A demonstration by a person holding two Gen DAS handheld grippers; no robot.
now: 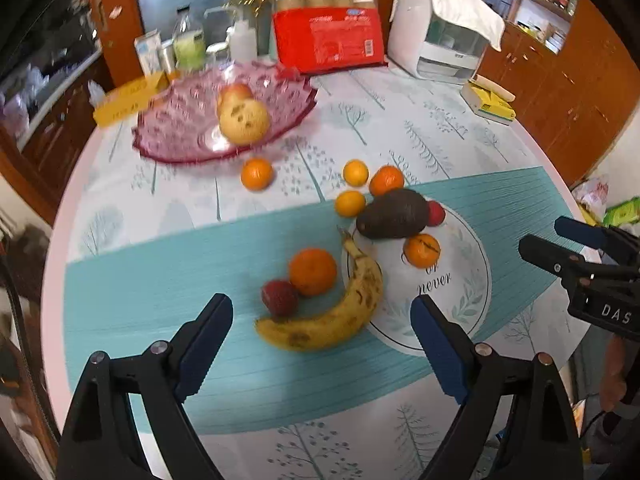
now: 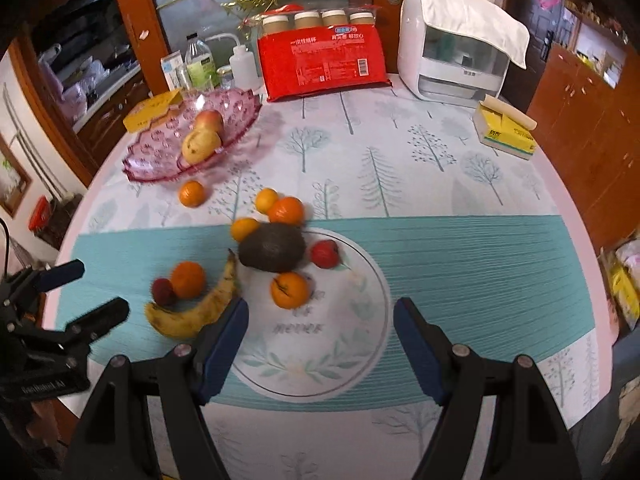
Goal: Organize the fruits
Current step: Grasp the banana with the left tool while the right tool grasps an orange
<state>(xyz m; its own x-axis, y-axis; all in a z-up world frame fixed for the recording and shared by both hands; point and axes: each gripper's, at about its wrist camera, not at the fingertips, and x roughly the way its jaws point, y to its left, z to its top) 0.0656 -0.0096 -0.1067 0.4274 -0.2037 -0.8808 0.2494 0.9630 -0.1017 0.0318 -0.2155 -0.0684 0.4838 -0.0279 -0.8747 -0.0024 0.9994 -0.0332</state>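
A pink glass fruit bowl [image 1: 184,128] [image 2: 160,152] at the back left of the table holds a yellow pear [image 1: 244,120] [image 2: 200,145] and an apple [image 1: 236,92] [image 2: 210,120]. Loose on the cloth lie a spotted banana [image 1: 336,316] [image 2: 196,312], a dark avocado [image 1: 394,214] [image 2: 272,248], several oranges [image 1: 313,271] [image 2: 188,279] and small red fruits [image 1: 279,298] [image 2: 325,254]. My left gripper [image 1: 322,312] hangs open above the banana, nothing in it. My right gripper [image 2: 320,316] is open above the printed circle, near an orange [image 2: 290,290].
At the back stand a red pack of jars [image 1: 328,36] [image 2: 320,60], a white appliance under a cloth [image 1: 440,28] [image 2: 456,44], bottles [image 1: 188,40] [image 2: 200,64] and yellow boxes [image 1: 490,102] [image 2: 506,130]. Wooden cabinets [image 1: 580,80] stand on the right.
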